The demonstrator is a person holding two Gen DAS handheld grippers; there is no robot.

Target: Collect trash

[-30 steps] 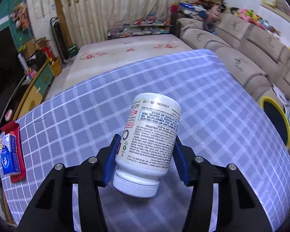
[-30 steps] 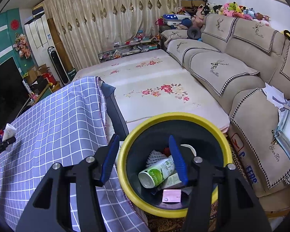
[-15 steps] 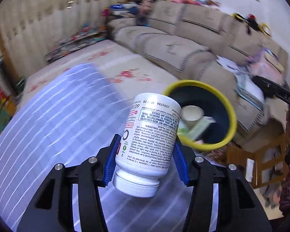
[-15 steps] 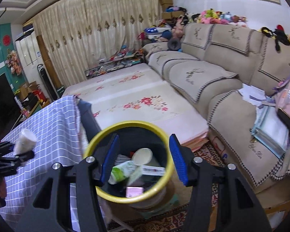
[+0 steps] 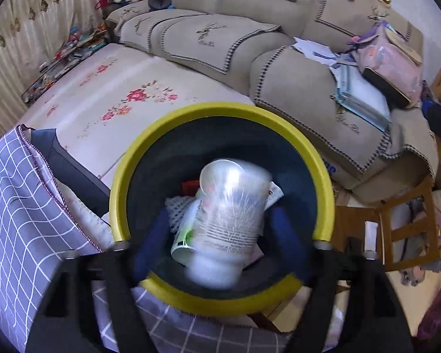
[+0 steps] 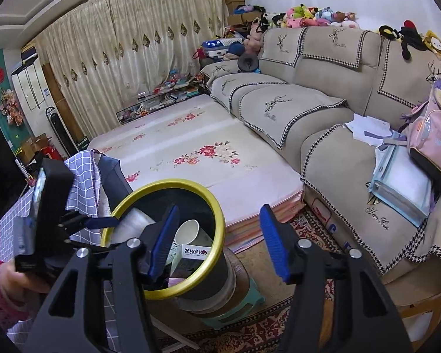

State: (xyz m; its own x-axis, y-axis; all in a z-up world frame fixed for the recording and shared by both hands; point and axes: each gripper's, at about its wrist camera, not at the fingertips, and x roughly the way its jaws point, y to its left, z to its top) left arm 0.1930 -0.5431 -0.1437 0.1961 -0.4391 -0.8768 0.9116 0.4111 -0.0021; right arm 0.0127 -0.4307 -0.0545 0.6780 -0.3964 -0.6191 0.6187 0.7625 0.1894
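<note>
Bottle now between parted fingers.

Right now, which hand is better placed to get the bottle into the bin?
Left: its gripper has the white bottle directly over the yellow-rimmed bin. The right gripper is open, empty, off to the side.

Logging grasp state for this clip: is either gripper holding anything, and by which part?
Apparently nothing. The left gripper is open, its fingers clear of the blurred white bottle over the yellow-rimmed bin; the right gripper is open and empty.
</note>
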